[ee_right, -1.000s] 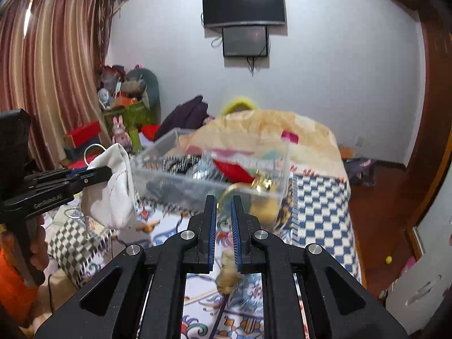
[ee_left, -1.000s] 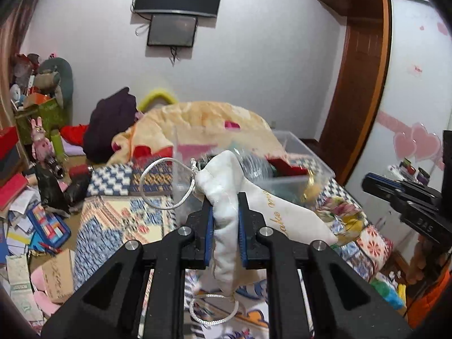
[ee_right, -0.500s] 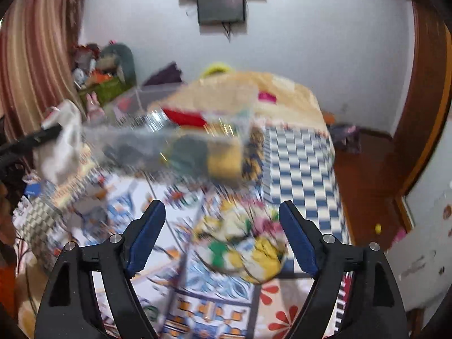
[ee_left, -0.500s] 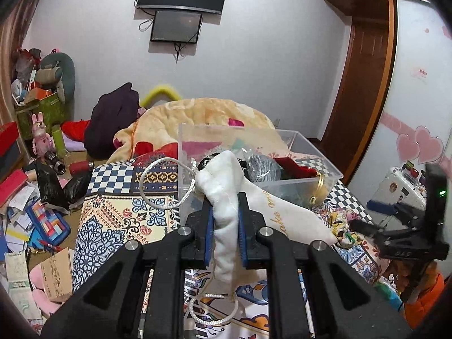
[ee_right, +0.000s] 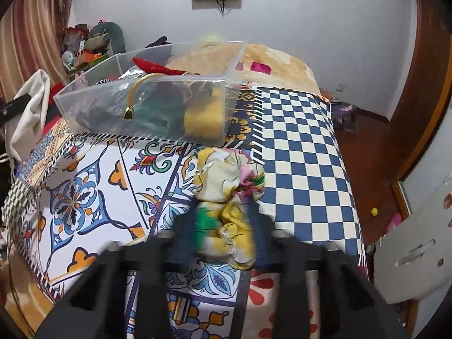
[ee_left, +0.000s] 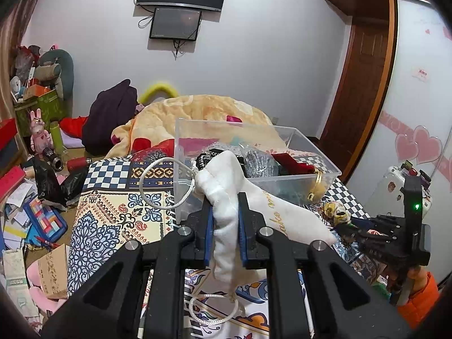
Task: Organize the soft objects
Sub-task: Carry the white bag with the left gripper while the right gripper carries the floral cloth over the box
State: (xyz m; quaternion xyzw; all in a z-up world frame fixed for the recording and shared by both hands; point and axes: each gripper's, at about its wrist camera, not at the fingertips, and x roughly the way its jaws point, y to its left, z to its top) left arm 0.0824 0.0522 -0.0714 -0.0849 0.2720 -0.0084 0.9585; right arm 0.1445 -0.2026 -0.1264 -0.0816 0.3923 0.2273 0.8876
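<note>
My left gripper [ee_left: 225,220] is shut on a white drawstring pouch [ee_left: 226,197] and holds it above the patterned bedcover, just in front of a clear plastic bin [ee_left: 325,166] that holds several soft items. The pouch also shows at the left edge of the right wrist view [ee_right: 31,104]. My right gripper [ee_right: 223,212] is low over the bed, its blurred jaws on either side of a crumpled yellow floral cloth [ee_right: 228,192] lying in front of the bin [ee_right: 141,132]. The right gripper shows at the right of the left wrist view [ee_left: 367,231].
The bed carries a patterned cover [ee_right: 84,197] with a blue-and-white checked part [ee_right: 305,155] and a peach blanket [ee_left: 203,110] behind the bin. Clutter, boxes and toys [ee_left: 36,169] lie on the floor to the left. A wooden door [ee_left: 364,90] stands at the right.
My right gripper has opened, dropped towards the bed and now closes around the floral cloth. My left gripper keeps hold of the white pouch, near the bin.
</note>
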